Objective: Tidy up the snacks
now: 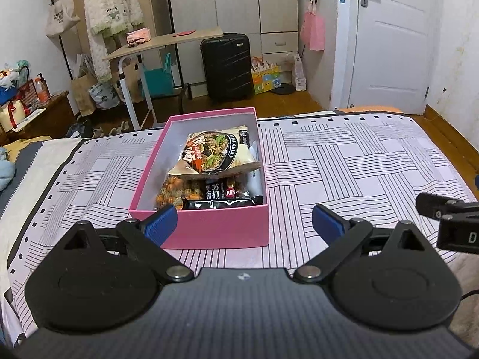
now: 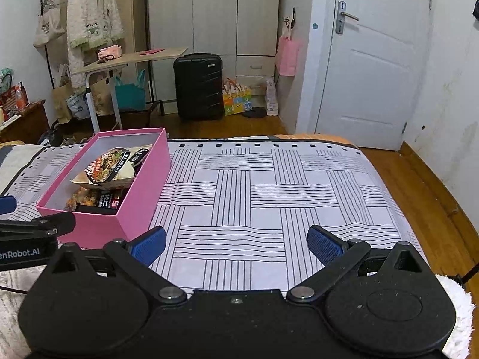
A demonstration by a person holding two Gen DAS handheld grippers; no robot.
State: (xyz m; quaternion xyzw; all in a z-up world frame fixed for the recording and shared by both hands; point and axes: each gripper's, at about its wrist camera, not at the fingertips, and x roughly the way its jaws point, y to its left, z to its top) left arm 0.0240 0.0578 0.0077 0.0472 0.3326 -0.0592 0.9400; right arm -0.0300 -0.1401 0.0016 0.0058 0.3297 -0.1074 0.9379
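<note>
A pink box (image 1: 209, 227) sits on the striped bedspread (image 1: 344, 161), also in the right wrist view (image 2: 98, 224). Inside lie a noodle packet (image 1: 215, 152) on top, a bag of orange snacks (image 1: 179, 193) and a black cracker pack (image 1: 223, 200). The noodle packet also shows in the right wrist view (image 2: 107, 169). My left gripper (image 1: 244, 224) is open and empty, just in front of the box's near wall. My right gripper (image 2: 236, 243) is open and empty over bare bedspread, to the right of the box.
The bed's far edge (image 2: 269, 139) drops to a wooden floor. Beyond stand a black suitcase (image 1: 226, 65), a rolling desk (image 1: 161, 45), a wardrobe (image 2: 215, 12) and a white door (image 2: 368, 68). The right gripper's body shows at the left wrist view's right edge (image 1: 452, 221).
</note>
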